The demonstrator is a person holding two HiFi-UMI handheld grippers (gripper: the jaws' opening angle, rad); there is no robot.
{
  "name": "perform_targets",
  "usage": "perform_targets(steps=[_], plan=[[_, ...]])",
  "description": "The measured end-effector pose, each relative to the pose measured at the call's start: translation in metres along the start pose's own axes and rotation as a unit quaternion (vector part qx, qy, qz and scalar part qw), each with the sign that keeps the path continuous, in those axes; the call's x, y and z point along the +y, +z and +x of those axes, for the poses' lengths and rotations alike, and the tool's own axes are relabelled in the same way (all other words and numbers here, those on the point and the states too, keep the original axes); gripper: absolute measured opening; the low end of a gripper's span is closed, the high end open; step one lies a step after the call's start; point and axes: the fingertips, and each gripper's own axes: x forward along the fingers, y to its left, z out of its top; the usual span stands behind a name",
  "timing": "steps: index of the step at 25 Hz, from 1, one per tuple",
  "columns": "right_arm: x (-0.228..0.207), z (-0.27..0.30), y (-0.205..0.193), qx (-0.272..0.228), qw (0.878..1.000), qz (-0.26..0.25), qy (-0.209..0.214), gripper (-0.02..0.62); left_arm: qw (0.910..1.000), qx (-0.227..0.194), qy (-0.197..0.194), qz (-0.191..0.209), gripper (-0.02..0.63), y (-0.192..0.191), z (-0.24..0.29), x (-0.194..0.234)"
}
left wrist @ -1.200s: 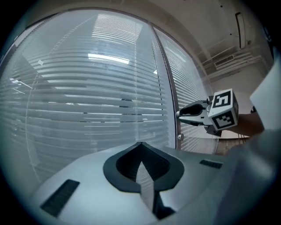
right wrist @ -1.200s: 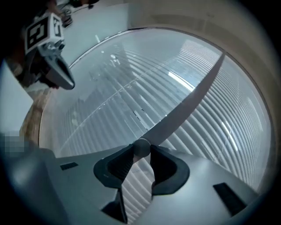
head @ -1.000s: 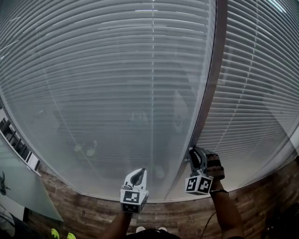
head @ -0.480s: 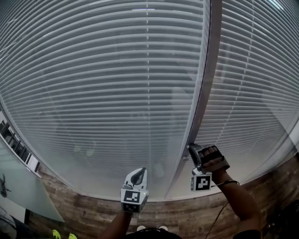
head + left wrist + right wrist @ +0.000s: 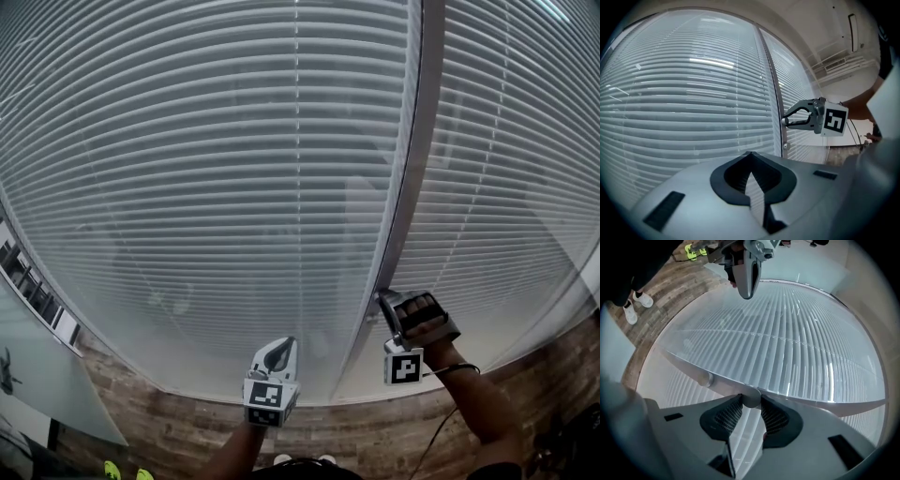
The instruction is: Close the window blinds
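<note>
One roll of my right gripper (image 5: 382, 298), pinching the frame's knob (image 5: 751, 398), has turned the blinds (image 5: 234, 187) ahead less see-through, nearly closed; left gripper (image 5: 277, 349) hangs pressed together, empty.

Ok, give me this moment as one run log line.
left gripper: shut, empty | right gripper: shut on tilt knob | window blinds: lowered
</note>
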Motion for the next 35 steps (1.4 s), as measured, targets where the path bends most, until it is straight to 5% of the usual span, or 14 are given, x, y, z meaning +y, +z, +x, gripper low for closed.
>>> perform_targets(steps=[8, 12, 16, 20, 22, 27, 31, 35], plan=[[-0.001, -0.006, -0.001, -0.003, 0.999, 0.008, -0.044, 0.127, 0.9998, 0.004, 0.018, 0.004, 0.000, 0.001, -0.007, 0.006], [-0.005, -0.021, -0.003, -0.007, 0.989, 0.140, -0.052, 0.135, 0.9992, 0.011, 0.038, 0.000, 0.000, 0.001, -0.013, 0.013], [-0.002, -0.035, 0.007, -0.047, 0.954, 0.292, -0.052, 0.135, 0.9990, 0.005, 0.044, -0.001, 0.000, 0.001, -0.014, 0.014], [0.014, -0.056, 0.016, -0.080, 0.941, 0.322, -0.059, 0.135, 0.9982, 0.000, 0.061, -0.004, 0.000, 0.010, -0.016, 0.017], [0.009, -0.069, 0.016, -0.091, 0.917, 0.384, -0.058, 0.135, 0.9979, 0.004, 0.064, -0.005, 0.000, 0.020, -0.022, 0.015], [0.010, -0.072, 0.009, -0.121, 0.811, 0.572, -0.027, 0.132, 0.9965, 0.008, 0.082, -0.013, 0.000, 0.015, -0.027, 0.005], [0.006, -0.071, -0.009, -0.128, 0.761, 0.634, -0.044, 0.003, 0.9957, 0.012, 0.089, -0.020, 0.000, 0.011, -0.034, -0.007], [0.024, -0.071, -0.023, -0.111, 0.732, 0.671, -0.038, 0.003, 0.9949, 0.028, 0.094, -0.025, 0.000, -0.009, -0.037, -0.013]])
